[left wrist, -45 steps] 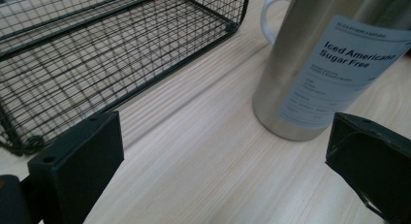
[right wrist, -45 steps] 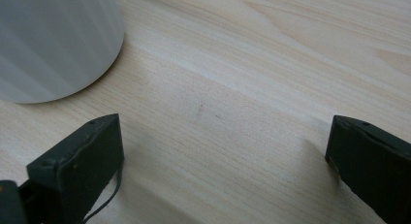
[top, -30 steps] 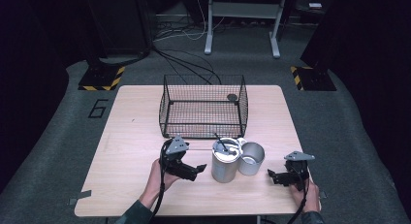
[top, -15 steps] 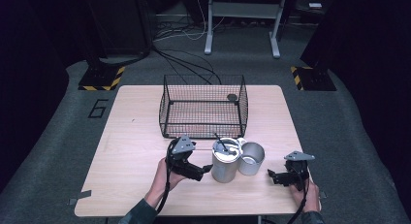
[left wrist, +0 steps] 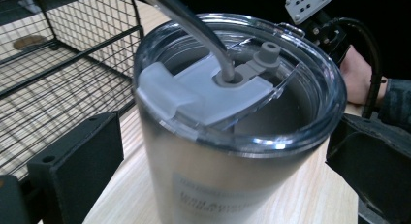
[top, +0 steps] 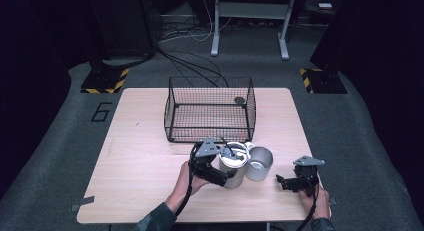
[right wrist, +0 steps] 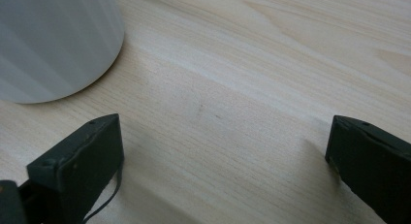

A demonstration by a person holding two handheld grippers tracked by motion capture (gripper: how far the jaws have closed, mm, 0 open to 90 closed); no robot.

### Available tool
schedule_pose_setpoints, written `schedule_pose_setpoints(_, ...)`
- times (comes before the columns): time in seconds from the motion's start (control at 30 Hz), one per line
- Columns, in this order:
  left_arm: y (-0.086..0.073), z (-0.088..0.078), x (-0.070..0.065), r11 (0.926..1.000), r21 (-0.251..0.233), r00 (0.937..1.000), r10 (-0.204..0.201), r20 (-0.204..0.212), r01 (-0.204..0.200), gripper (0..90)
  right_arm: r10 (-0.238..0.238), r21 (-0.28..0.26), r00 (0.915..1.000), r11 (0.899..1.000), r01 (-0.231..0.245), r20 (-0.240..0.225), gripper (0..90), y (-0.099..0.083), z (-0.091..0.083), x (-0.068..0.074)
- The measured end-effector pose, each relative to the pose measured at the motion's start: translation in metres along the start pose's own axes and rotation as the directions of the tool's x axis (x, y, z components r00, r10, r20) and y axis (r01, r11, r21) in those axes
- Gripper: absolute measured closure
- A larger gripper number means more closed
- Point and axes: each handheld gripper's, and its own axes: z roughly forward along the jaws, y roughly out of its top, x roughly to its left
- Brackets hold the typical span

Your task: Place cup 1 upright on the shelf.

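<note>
While the lidded steel tumbler (left wrist: 232, 136) stands between the spread jaws of the left gripper (top: 220, 174) near the table's (top: 140, 156) front, the right gripper (top: 287, 182) rests apart, jaws wide, empty.

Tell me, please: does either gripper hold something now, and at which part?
Nothing is held yet. The left gripper has its open jaws on both sides of the lidded tumbler, around its body, not closed. The right gripper is open over bare table.

Wire basket (top: 210, 110) and two cups (top: 247, 163) crowd mid-table; left side (top: 135, 156) lies bare
</note>
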Motion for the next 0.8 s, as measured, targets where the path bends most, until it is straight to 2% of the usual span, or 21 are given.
schedule_pose_setpoints(0.23,0.0,0.002,-0.001,1.0,-0.005,1.0,-0.003,-0.002,0.003,0.0,0.001,0.0,1.0,1.0,-0.001,0.0,0.0,0.0,0.0,0.0)
schedule_pose_setpoints(0.27,0.001,0.014,-0.005,0.9999,-0.011,0.9999,0.007,-0.012,-0.007,0.0,0.001,0.0,1.0,1.0,-0.001,0.0,0.0,0.0,0.0,0.0)
schedule_pose_setpoints(0.57,0.002,0.026,-0.008,0.999,-0.044,0.9982,-0.006,-0.059,0.004,0.1,0.002,0.0,1.0,1.0,-0.002,0.0,0.0,0.0,0.0,0.0)
schedule_pose_setpoints(0.8,0.002,0.031,-0.01,0.9988,-0.048,0.9963,0.006,-0.086,-0.01,0.1,0.001,0.0,1.0,1.0,-0.001,0.0,0.0,0.0,0.0,0.0)
